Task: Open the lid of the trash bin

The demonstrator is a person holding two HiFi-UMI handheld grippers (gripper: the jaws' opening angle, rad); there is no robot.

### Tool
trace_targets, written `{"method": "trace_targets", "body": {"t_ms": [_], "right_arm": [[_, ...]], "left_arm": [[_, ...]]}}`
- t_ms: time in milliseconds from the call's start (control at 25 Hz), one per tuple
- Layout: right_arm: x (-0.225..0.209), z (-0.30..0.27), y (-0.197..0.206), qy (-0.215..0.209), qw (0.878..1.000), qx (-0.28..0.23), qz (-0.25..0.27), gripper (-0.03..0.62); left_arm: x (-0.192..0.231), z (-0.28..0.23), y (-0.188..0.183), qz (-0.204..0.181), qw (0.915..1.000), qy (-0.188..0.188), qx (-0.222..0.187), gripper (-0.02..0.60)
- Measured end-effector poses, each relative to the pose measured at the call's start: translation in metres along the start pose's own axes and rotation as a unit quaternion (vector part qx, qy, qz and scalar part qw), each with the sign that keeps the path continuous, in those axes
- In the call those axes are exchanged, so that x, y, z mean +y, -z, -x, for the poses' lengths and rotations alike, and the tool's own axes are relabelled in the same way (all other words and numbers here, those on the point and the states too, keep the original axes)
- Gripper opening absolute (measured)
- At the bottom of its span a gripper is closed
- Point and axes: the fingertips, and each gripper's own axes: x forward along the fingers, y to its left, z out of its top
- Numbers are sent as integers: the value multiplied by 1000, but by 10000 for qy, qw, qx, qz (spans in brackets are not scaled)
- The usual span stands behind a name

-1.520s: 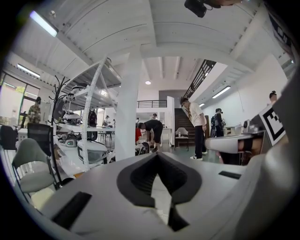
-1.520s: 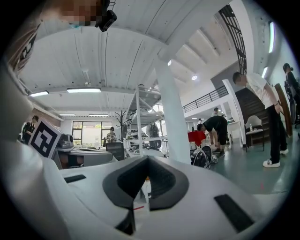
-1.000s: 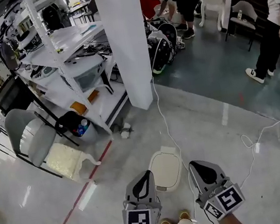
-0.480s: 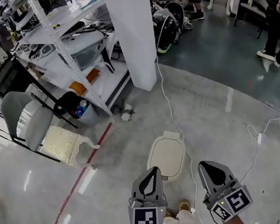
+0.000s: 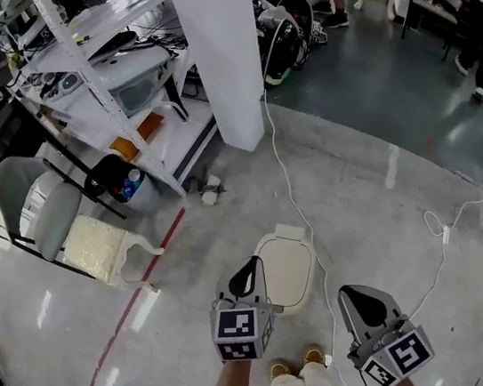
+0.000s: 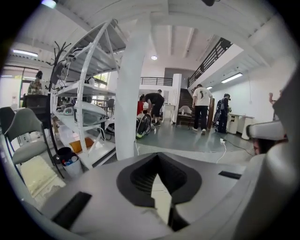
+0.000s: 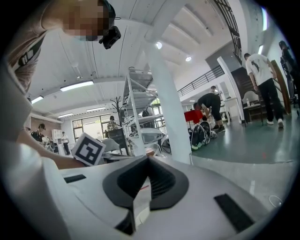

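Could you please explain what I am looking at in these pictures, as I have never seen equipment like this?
There is no robot here: a person holds a two-jaw gripper in each hand. The head view comes from a camera on the person's head, looking down. The two gripper views come from cameras riding on each gripper, looking along its jaws. The left gripper and right gripper both have their jaws together and hold nothing. On the floor ahead stands a white trash bin, lid closed, beside a white cable.
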Motion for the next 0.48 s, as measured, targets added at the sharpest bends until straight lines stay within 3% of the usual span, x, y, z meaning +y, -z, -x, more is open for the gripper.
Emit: {"method": "trace_targets", "body": {"t_ms": [240,480], "right_arm": [[-5,4,22,32,9998,188,-87,34],[0,9,50,-141,9984,543,-45,34]], "left_arm": [[29,-55,71,502,9939,-205,958,3],[30,-79,180,905,9728,-256,2117,3]]}}
